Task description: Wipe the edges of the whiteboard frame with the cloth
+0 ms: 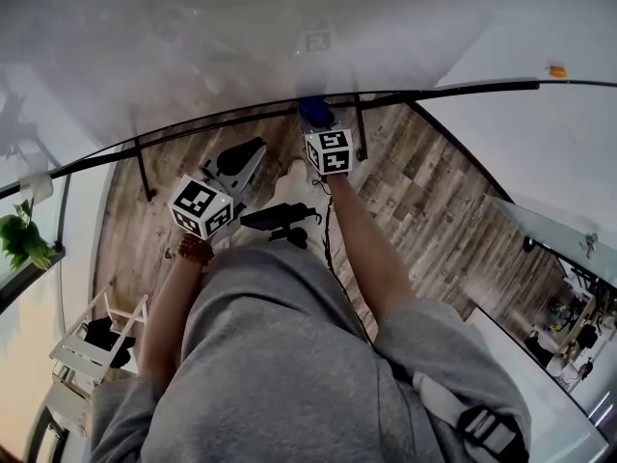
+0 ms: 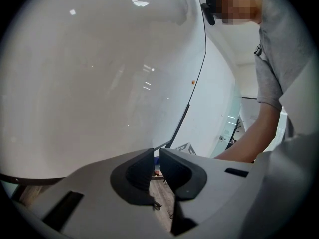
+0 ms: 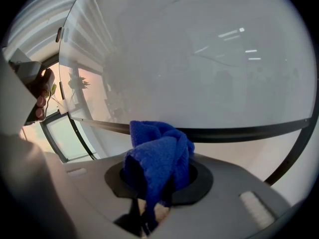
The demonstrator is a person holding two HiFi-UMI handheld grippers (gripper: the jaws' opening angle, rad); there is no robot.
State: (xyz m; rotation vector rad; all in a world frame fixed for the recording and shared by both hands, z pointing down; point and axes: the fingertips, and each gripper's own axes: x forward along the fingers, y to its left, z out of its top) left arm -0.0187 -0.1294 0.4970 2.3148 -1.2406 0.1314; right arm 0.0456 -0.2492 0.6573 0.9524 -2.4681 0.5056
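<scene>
Where the person's forearms end, two tools sit near the whiteboard's lower edge.

Left tool [image 2: 156,158]: pads pressed together save a thin slit, nothing between them. It sits short of the rail, off to the left of the other tool. Beaded band [image 1: 195,250] on that wrist.

Right tool [image 3: 159,176]: pinching a bunched blue cloth [image 3: 158,146], folds standing up above the pads, a tail hanging below.

Cloth top overlaps the dark bottom rail of the whiteboard frame [image 3: 239,132], about mid-length of that lower edge in the head view. Actual contact not certain.

White board face [image 1: 241,37] beyond, glossy, ceiling lights reflected in it.

Farther off: wood-plank floor [image 1: 424,191], green plant [image 1: 24,239] at far left
</scene>
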